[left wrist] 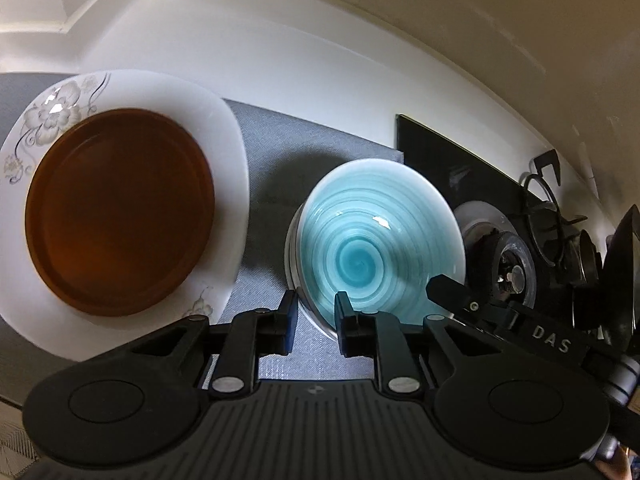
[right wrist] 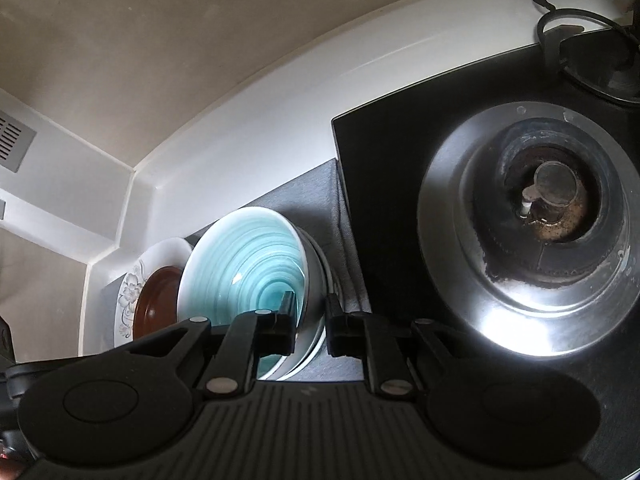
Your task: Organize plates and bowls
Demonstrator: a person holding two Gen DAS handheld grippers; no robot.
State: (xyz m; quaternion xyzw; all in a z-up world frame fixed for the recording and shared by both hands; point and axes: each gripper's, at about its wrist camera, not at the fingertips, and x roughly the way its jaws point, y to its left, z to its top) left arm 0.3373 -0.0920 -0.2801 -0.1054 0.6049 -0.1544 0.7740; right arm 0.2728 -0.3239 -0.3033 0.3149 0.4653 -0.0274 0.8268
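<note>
Both grippers held blue bowl (left wrist: 380,248) rim: left gripper (left wrist: 316,312), right gripper (right wrist: 310,312) clamped. Step: stacking bowl. Next: release evenly.

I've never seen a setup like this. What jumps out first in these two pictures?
The turquoise swirl bowl stands out, sitting on other dishes on a grey mat, with both pairs of black fingers at its rim. Left of it, a brown plate lies on a white flowered plate. To the right, a steel stove burner gleams in a black cooktop.
</note>
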